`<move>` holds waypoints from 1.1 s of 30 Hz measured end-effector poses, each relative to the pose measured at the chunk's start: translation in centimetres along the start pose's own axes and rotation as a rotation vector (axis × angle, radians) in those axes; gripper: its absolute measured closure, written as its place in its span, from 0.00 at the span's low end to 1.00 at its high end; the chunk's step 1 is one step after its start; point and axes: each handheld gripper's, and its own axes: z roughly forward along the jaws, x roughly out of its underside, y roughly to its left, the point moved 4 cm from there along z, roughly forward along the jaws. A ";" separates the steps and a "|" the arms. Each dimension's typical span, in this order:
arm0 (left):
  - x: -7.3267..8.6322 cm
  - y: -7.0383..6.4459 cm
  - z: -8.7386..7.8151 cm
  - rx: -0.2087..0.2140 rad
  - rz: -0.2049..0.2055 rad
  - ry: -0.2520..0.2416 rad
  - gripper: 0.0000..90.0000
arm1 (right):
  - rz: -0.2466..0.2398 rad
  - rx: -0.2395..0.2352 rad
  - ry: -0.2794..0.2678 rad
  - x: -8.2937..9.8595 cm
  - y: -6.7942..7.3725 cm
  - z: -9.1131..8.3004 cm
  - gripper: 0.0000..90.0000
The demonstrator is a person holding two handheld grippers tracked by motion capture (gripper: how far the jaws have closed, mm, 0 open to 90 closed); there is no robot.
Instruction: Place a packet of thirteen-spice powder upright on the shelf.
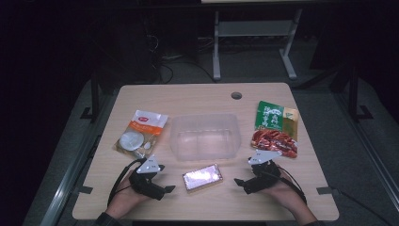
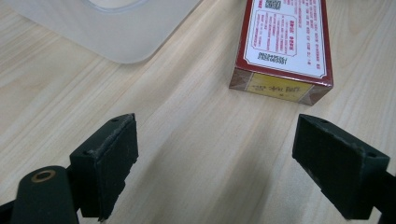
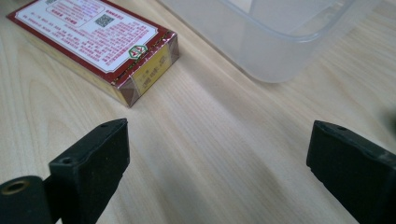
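A flat red box with a white printed label (image 1: pixel 202 177) lies on the wooden table near its front edge, between my two grippers. My left gripper (image 1: pixel 165 181) rests left of it, open, jaws wide apart over bare wood (image 2: pixel 215 154). The box (image 2: pixel 285 44) sits ahead and to the right in the left gripper view. My right gripper (image 1: pixel 241 183) rests right of the box, open, nothing between its jaws (image 3: pixel 217 163). In the right gripper view the box (image 3: pixel 95 39) lies ahead to the left. A clear plastic tub (image 1: pixel 203 136) stands behind the box at the table's middle.
A white and orange pouch (image 1: pixel 140 133) lies left of the tub. A green and red food packet (image 1: pixel 276 127) lies right of it. A round cable hole (image 1: pixel 236 95) is at the back of the table (image 1: pixel 197 99). The tub's corner (image 2: pixel 116 32) (image 3: pixel 280 42) shows in both gripper views.
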 end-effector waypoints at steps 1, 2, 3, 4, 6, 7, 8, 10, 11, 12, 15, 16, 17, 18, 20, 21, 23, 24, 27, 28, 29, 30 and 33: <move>0.0 0.0 0.0 -0.001 -0.002 -0.002 0.15 | 0.003 0.003 -0.004 0.0 0.0 0.0 0.06; 0.0 0.0 -0.1 -0.001 -0.009 -0.003 0.15 | 0.004 0.003 -0.008 0.0 -0.1 -0.1 0.06; 0.0 0.0 -0.2 0.001 -0.010 -0.004 0.15 | 0.005 0.000 -0.011 -0.1 -0.1 -0.1 0.06; 0.0 0.1 -0.3 -0.001 -0.002 -0.002 0.16 | 0.007 0.001 -0.017 -0.1 0.0 -0.2 0.07; -0.1 0.0 -0.5 0.001 -0.005 -0.004 0.16 | 0.009 -0.002 -0.018 -0.2 0.0 -0.3 0.07; -0.2 0.1 -0.5 0.000 -0.008 -0.011 0.16 | 0.009 -0.003 -0.022 -0.2 -0.1 -0.3 0.07; -0.3 0.0 -0.5 0.002 -0.013 -0.020 0.16 | 0.012 -0.003 -0.024 -0.2 -0.1 -0.3 0.07; -0.6 0.0 -0.5 0.008 -0.010 -0.028 0.17 | 0.010 -0.002 -0.021 -0.1 -0.2 -0.3 0.07; -0.6 -0.1 -0.5 0.009 -0.006 -0.024 0.17 | 0.006 -0.009 -0.026 0.0 -0.3 -0.3 0.07; -0.7 -0.1 -0.4 0.013 0.000 -0.020 0.17 | 0.010 -0.014 -0.032 -0.1 -0.4 -0.3 0.07; -1.0 -0.4 -0.2 0.025 0.007 -0.027 0.17 | 0.014 -0.018 -0.033 -0.1 -0.3 -0.4 0.07; -1.2 -0.5 -0.2 0.031 0.011 -0.030 0.17 | 0.015 -0.017 -0.033 -0.1 -0.3 -0.4 0.07; -1.3 -0.6 -0.2 0.039 0.024 -0.027 0.17 | 0.013 -0.017 -0.036 -0.2 -0.2 -0.5 0.07; -1.5 -0.7 -0.1 0.045 0.031 -0.033 0.17 | 0.007 -0.017 -0.042 -0.3 -0.1 -0.6 0.07; -1.8 -0.9 0.0 0.054 0.037 -0.038 0.17 | 0.008 -0.018 -0.049 -0.4 0.0 -0.7 0.07; -2.1 -1.0 0.1 0.058 0.044 -0.040 0.17 | 0.007 -0.022 -0.049 -0.4 0.0 -0.7 0.07; -2.5 -1.2 0.2 0.065 0.054 -0.045 0.17 | 0.010 -0.026 -0.044 -0.4 0.1 -0.5 0.07; -2.8 -1.3 0.3 0.070 0.059 -0.054 0.17 | 0.012 -0.030 -0.040 -0.4 0.1 -0.5 0.07; -3.5 -1.8 0.7 0.083 0.076 -0.054 0.17 | 0.006 -0.034 -0.045 -0.5 0.3 -0.4 0.07; -3.7 -1.9 0.9 0.083 0.081 -0.054 0.17 | 0.006 -0.040 -0.047 -0.5 0.3 -0.4 0.07; -3.9 -2.1 1.1 0.087 0.087 -0.050 0.17 | 0.006 -0.040 -0.047 -0.5 0.3 -0.4 0.07; -4.1 -2.3 1.4 0.092 0.096 -0.045 0.17 | 0.006 -0.040 -0.047 -0.5 0.3 -0.3 0.07; -4.3 -2.5 2.1 0.107 0.103 -0.034 0.17 | 0.014 -0.045 -0.043 -0.5 0.2 -0.2 0.07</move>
